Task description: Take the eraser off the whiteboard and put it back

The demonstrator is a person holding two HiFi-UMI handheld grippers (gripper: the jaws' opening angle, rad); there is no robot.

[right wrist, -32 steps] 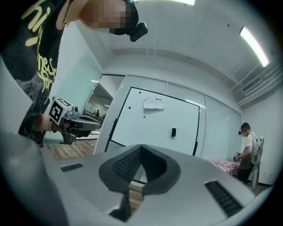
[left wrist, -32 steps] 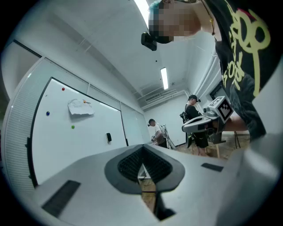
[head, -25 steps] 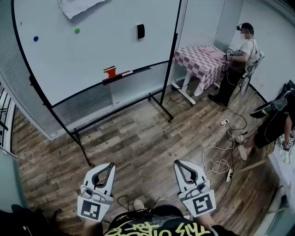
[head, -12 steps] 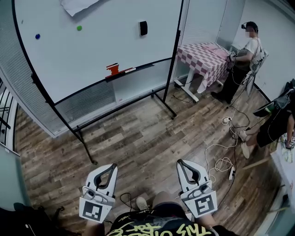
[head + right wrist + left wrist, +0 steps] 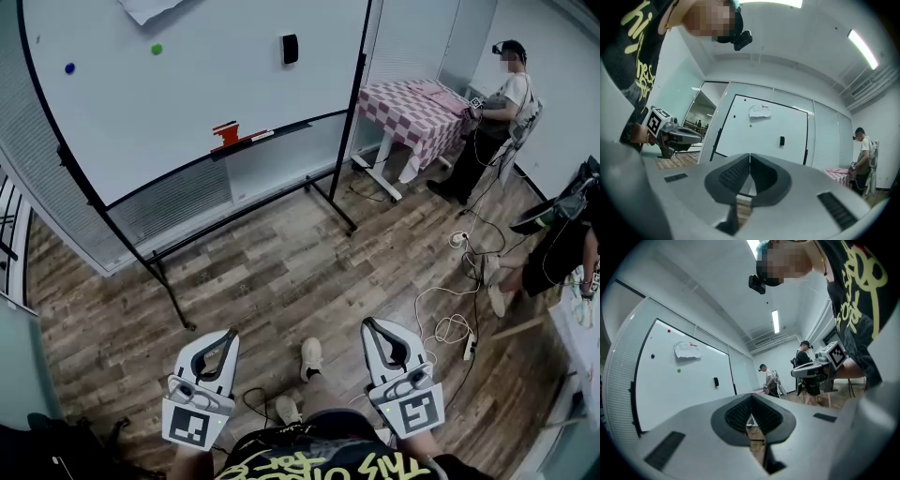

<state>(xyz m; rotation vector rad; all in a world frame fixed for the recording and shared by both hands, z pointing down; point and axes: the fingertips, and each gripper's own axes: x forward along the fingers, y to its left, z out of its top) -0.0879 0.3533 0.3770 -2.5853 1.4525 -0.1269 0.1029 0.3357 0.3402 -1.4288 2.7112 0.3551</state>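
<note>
The black eraser (image 5: 290, 49) sticks to the upper right of the whiteboard (image 5: 216, 75), far across the room; it also shows as a small dark block in the left gripper view (image 5: 716, 381) and the right gripper view (image 5: 782, 140). My left gripper (image 5: 226, 337) and right gripper (image 5: 371, 325) hover side by side over the wooden floor, well short of the board. Both are shut and hold nothing. Their jaws meet at the tip in the left gripper view (image 5: 751, 399) and the right gripper view (image 5: 750, 157).
The board's tray carries a red object (image 5: 224, 135) and a marker (image 5: 262, 136). The board stands on a wheeled frame (image 5: 336, 208). A checked table (image 5: 412, 101), a standing person (image 5: 502, 94) and floor cables (image 5: 448, 330) lie to the right.
A shoe has come forward between the two grippers. The grippers have kept their places and stayed shut.
</note>
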